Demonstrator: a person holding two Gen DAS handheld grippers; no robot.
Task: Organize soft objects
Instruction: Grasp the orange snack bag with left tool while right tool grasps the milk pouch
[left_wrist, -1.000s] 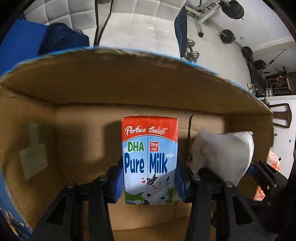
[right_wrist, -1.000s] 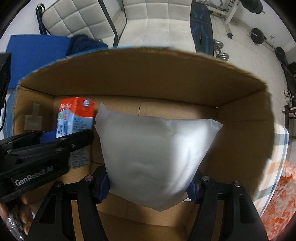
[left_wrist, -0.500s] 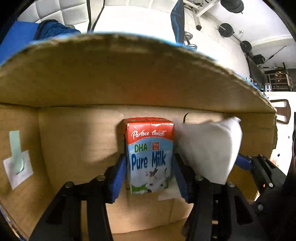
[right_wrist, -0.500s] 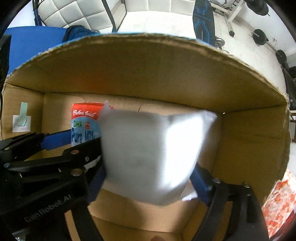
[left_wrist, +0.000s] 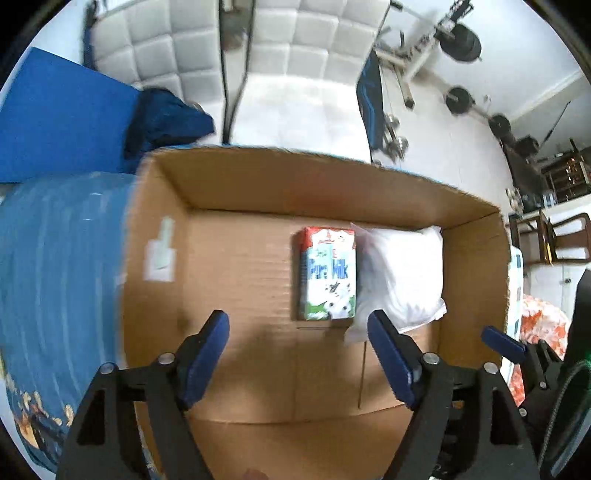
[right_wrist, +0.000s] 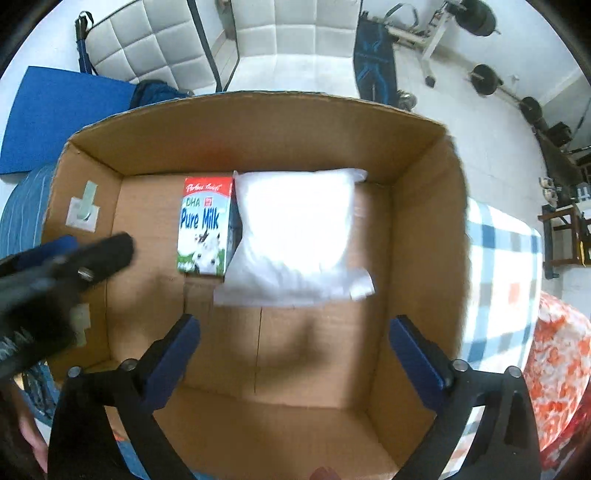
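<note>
A milk carton (left_wrist: 327, 275) lies flat on the floor of an open cardboard box (left_wrist: 258, 184), touching a white soft pouch (left_wrist: 400, 273) on its right. Both also show in the right wrist view: the carton (right_wrist: 203, 225) and the pouch (right_wrist: 295, 236) in the box (right_wrist: 258, 122). My left gripper (left_wrist: 297, 354) is open and empty, held above the box floor, short of the carton. My right gripper (right_wrist: 293, 350) is open and empty, short of the pouch. The left gripper's body (right_wrist: 55, 266) shows blurred at the left of the right wrist view.
The box sits on a bed with a blue striped cover (left_wrist: 59, 258) on the left and a checked sheet (right_wrist: 498, 266) on the right. An orange patterned cloth (right_wrist: 557, 369) lies at the far right. White padded furniture (right_wrist: 288, 40), a blue mat (right_wrist: 55, 110) and gym weights (right_wrist: 484, 77) lie beyond.
Both grippers have opened, let go of the carton and the pouch on the box floor, and drawn back up and away from the box.
</note>
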